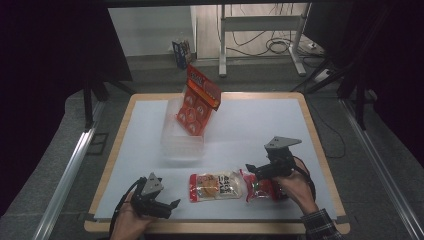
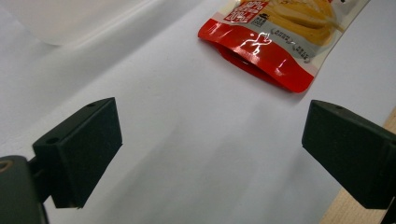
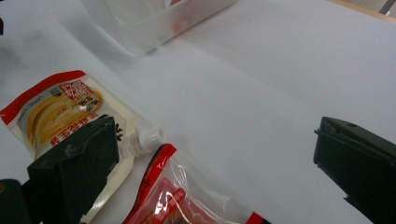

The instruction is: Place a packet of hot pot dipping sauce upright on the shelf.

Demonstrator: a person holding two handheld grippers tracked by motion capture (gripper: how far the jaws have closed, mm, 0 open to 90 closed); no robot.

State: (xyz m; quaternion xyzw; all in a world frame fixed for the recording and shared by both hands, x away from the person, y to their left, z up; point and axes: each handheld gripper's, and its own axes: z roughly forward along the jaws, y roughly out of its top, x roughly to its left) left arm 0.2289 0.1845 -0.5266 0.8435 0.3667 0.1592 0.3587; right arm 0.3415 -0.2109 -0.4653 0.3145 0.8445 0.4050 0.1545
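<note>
A pale pouch [image 1: 215,186] with yellow print, a red edge and a white spout [image 3: 149,137] lies flat near the table's front edge. Beside it on the right lies a clear red-trimmed packet [image 1: 262,189]. My right gripper [image 1: 254,172] hovers just over that packet, open; in the right gripper view [image 3: 215,163] the packet [image 3: 187,198] lies low between the wide jaws, untouched. My left gripper [image 1: 167,206] rests at the front left, pointing toward the pouch. Its jaws [image 2: 212,154] stand open over bare table, the pouch's red end [image 2: 261,56] a little ahead.
A clear plastic bin [image 1: 182,137] stands mid-table with a tall orange-red snack bag [image 1: 197,102] leaning up out of it. The bin's wall shows in both gripper views [image 2: 70,21] [image 3: 154,21]. The table's wooden rim [image 1: 215,227] runs close to both hands.
</note>
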